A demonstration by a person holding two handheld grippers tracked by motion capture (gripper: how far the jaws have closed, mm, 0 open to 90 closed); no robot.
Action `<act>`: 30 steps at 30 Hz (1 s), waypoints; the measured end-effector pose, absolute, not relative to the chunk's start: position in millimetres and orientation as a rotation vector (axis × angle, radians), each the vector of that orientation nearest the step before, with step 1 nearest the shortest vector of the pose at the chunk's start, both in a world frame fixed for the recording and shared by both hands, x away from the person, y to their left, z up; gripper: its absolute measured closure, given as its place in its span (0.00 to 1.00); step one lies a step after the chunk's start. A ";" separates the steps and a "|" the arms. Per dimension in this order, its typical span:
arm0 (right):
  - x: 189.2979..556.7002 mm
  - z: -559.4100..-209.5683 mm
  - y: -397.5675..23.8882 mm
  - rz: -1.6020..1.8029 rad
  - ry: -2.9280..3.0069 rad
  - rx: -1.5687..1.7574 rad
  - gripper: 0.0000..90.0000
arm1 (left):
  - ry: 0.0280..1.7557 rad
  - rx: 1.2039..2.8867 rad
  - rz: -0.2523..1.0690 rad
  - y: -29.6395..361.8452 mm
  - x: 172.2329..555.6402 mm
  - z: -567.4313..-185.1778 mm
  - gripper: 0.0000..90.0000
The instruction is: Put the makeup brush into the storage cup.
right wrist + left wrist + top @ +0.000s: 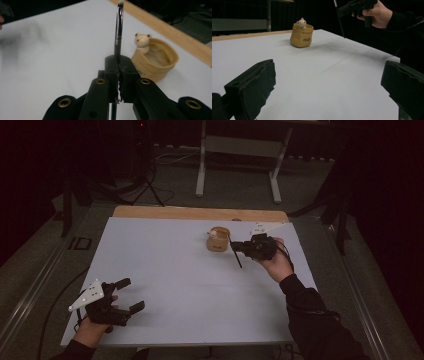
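A small tan pot (218,239) with a little bear figure on its rim stands on the far middle of the white tabletop (175,270). My right gripper (235,246) hovers just to the pot's right, shut on a thin black brush (238,259). In the right gripper view the brush (119,27) rises from my right gripper (119,65), bristles up, with the pot (156,60) beside it to the right. My left gripper (131,294) rests near the front left corner, open and holding nothing. In the left gripper view the pot (302,35) stands far ahead and the right gripper (352,8) hangs above the table.
A wooden strip (200,213) runs along the table's far edge. Beyond it stand a white desk frame (240,165) and a tripod (147,180) on the dark floor. Bare white surface lies between the two grippers.
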State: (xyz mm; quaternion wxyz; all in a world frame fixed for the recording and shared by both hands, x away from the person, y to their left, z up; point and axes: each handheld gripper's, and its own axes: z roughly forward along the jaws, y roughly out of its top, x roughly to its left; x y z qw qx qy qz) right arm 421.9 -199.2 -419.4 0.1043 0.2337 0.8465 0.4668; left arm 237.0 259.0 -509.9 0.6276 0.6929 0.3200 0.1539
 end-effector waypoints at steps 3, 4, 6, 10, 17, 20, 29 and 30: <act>418.8 -418.3 -201.2 1.394 2.450 0.698 0.96 | 0.732 1.588 0.355 258.7 236.8 -509.7 0.00; 417.6 -418.0 -201.6 1.393 2.437 0.705 0.96 | 0.732 1.589 0.354 258.6 237.0 -509.8 0.00; 417.4 -417.7 -202.7 1.401 2.421 0.726 0.96 | 0.732 1.591 0.353 258.4 237.2 -510.1 0.00; 417.4 -415.9 -203.6 1.412 2.388 0.749 0.96 | 0.734 1.594 0.351 257.8 237.4 -510.2 0.00; 422.6 -408.3 -207.7 1.457 2.300 0.802 0.96 | 0.734 1.597 0.349 257.3 238.1 -510.9 0.00; 424.9 -403.9 -207.5 1.461 2.270 0.811 0.96 | 0.733 1.597 0.348 257.1 238.3 -511.0 0.00; 432.7 -390.6 -203.1 1.472 2.172 0.822 0.96 | 0.732 1.597 0.345 257.1 238.3 -511.2 0.00; 433.8 -389.2 -202.0 1.479 2.168 0.817 0.96 | 0.733 1.597 0.345 257.1 238.2 -511.3 0.00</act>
